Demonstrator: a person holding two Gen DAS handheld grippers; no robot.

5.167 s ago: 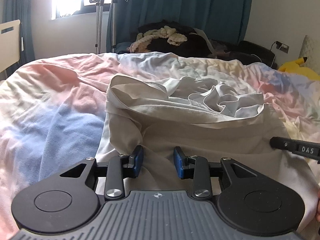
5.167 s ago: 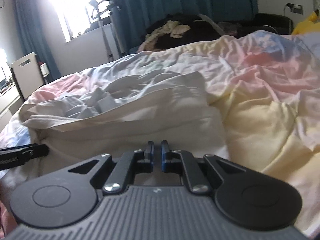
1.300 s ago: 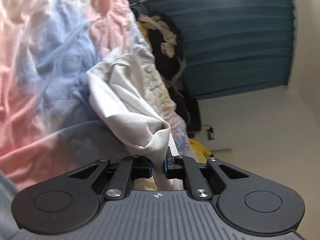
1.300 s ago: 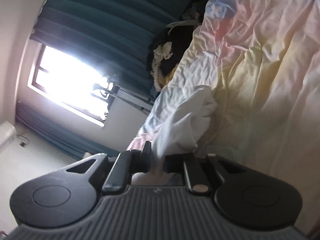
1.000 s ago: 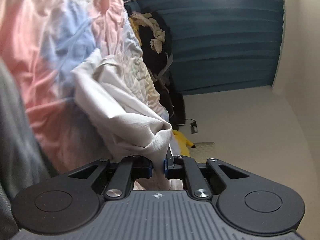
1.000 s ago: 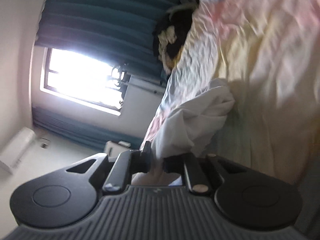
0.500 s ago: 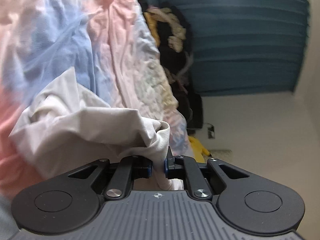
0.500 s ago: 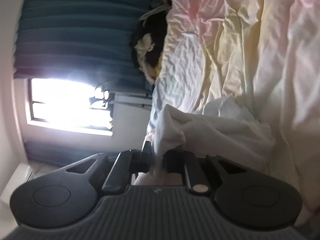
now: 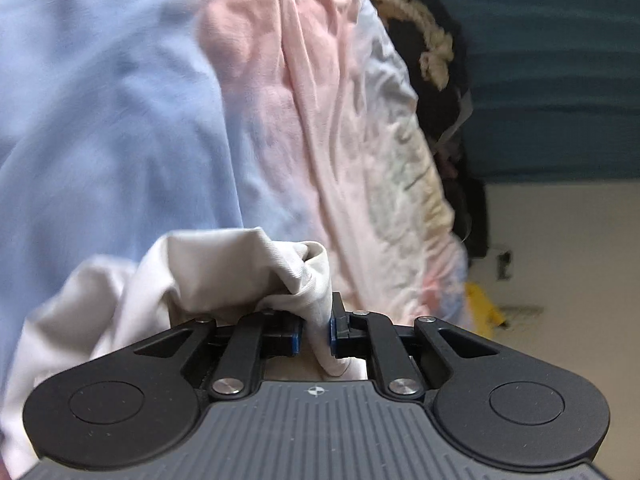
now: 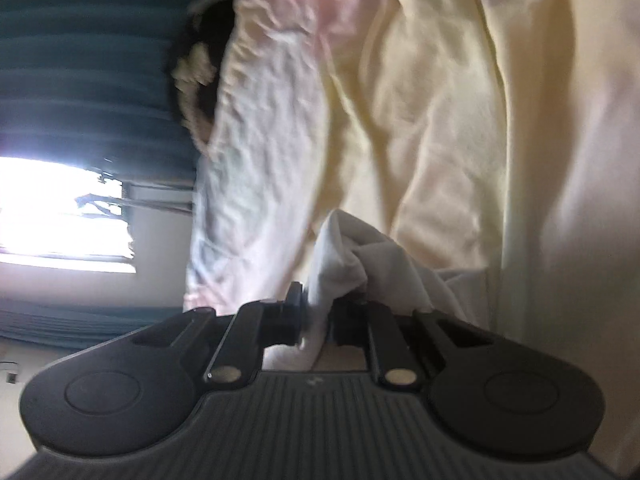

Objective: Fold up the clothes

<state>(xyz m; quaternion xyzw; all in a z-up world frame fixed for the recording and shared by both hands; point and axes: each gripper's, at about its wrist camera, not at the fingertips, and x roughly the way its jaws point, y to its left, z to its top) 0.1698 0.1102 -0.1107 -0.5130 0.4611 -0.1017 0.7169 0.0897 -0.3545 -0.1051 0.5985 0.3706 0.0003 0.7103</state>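
A cream-white garment (image 9: 208, 276) bunches up in front of my left gripper (image 9: 316, 332), which is shut on a fold of it; the cloth trails off to the lower left. In the right wrist view the same white garment (image 10: 384, 264) is pinched in my right gripper (image 10: 318, 324), also shut on it, and hangs off to the right. Both views are rolled sideways and blurred. The rest of the garment is hidden below the gripper bodies.
The bed's pastel duvet (image 9: 160, 100) in blue, pink and yellow fills the background, also as duvet (image 10: 440, 100). A dark pile of clothes (image 9: 436, 60) lies at the bed's far end against teal curtains (image 9: 552, 80). A bright window (image 10: 60, 212) is at left.
Both grippers have swung down and closer to the duvet while still holding the garment. Less of the garment shows ahead of the fingers now, and the room has slid out of view.
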